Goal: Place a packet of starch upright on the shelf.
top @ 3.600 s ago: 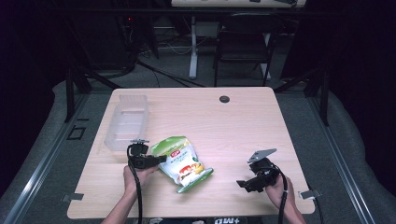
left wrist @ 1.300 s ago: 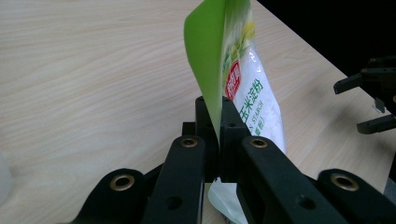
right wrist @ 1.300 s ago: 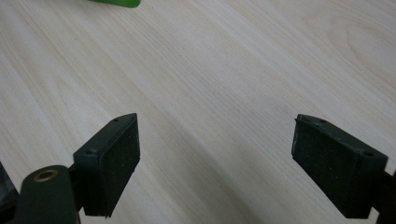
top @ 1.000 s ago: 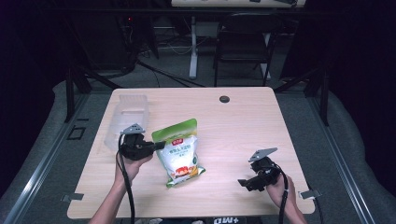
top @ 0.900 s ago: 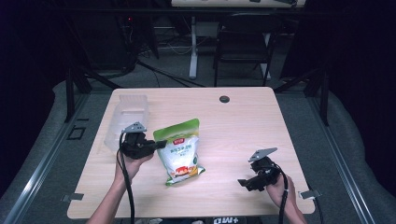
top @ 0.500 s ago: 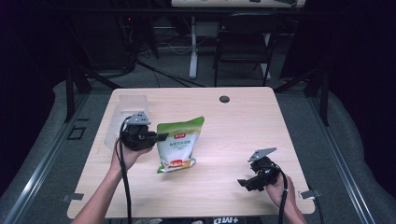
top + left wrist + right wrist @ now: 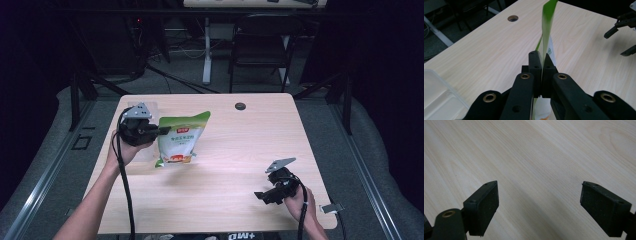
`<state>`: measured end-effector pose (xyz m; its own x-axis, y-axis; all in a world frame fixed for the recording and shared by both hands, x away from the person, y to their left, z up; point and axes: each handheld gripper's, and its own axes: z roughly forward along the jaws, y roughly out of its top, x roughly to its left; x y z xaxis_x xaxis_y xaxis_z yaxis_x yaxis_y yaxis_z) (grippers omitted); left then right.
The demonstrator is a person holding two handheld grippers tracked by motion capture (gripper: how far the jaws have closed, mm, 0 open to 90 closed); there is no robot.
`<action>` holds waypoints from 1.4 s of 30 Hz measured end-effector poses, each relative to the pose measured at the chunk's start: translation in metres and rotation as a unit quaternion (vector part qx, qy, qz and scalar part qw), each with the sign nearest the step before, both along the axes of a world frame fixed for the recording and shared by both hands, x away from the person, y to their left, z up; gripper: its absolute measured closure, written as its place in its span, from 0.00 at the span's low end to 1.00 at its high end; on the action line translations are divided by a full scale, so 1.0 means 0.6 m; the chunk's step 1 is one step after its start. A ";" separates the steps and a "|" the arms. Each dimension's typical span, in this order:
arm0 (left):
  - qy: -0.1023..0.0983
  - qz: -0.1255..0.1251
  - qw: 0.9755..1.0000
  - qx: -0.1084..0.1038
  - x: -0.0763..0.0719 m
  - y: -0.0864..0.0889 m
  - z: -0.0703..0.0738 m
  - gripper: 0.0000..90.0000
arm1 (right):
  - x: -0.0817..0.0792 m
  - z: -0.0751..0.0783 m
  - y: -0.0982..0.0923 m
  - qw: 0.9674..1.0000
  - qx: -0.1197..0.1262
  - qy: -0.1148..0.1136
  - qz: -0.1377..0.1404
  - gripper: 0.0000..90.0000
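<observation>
Now left tongs (image 7: 159,131) are clamped on the snack bag's (image 7: 181,140) edge, bag hanging beside them just above the counter (image 7: 235,150). Looks light, soft, crinkly & prob slippery; grip the flat seam, not the middle. Right tongs (image 7: 266,196) sit spread apart, well clear.

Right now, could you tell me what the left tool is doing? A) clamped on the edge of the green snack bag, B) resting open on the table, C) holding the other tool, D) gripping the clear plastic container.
A: in the left gripper view the left tool has its jaws closed on the edge of the green snack bag.
</observation>
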<state>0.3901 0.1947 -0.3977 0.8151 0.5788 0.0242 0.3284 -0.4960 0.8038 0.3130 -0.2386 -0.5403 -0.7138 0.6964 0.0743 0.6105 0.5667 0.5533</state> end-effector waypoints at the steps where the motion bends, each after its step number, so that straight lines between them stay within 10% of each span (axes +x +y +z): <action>1: -0.002 0.000 1.000 0.000 0.002 0.001 0.003 1.00 | 0.000 0.000 0.000 1.000 0.000 0.000 0.000 0.16; 42: -0.088 0.070 0.993 0.037 0.098 0.085 0.118 1.00 | 0.002 -0.002 -0.003 1.000 -0.007 0.003 0.000 0.16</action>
